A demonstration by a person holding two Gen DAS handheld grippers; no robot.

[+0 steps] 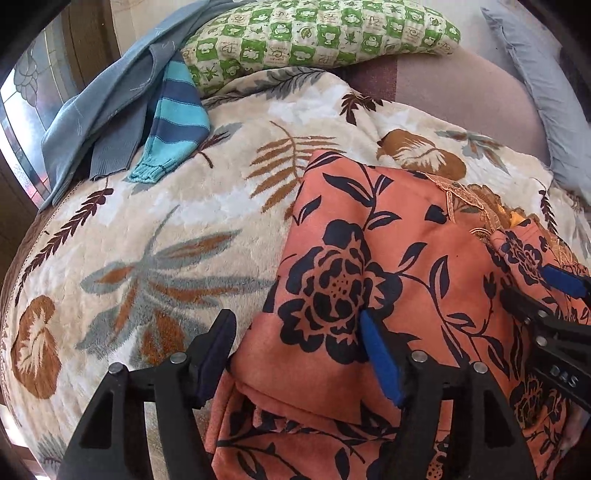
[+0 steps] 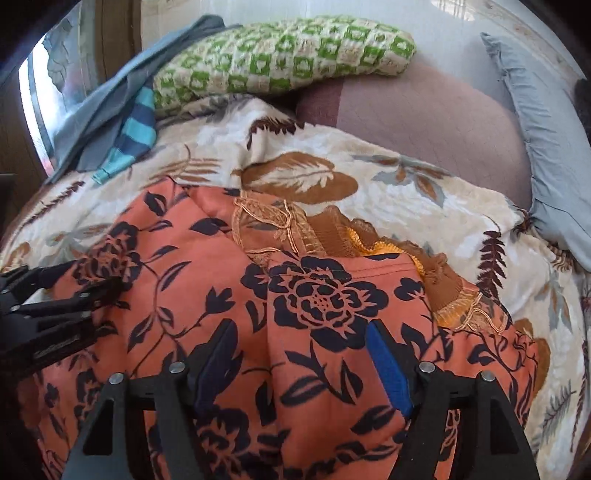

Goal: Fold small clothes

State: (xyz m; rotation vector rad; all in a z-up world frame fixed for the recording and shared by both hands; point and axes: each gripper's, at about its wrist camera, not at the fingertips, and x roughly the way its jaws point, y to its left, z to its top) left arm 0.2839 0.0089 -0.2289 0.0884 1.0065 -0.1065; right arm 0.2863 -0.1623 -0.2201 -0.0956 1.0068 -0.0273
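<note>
An orange garment with black flowers (image 1: pixel 369 236) lies partly folded on a leaf-patterned blanket (image 1: pixel 155 229); it fills the near half of the right wrist view (image 2: pixel 295 295). Brown embroidered trim with a yellow edge (image 2: pixel 332 225) shows at its far side. My left gripper (image 1: pixel 295 325) is open, its jaws wide over the garment's left edge, fabric between them. My right gripper (image 2: pixel 299 336) is open too, jaws wide over a raised fold of the garment. The right gripper also shows at the right edge of the left wrist view (image 1: pixel 535 295).
A green checked pillow (image 1: pixel 317 33) lies at the back. Blue-grey clothes (image 1: pixel 103 103) and a blue striped garment (image 1: pixel 173 122) lie at the back left. A grey pillow (image 2: pixel 546 140) lies at the right. A mauve sheet (image 2: pixel 424 122) shows beyond the blanket.
</note>
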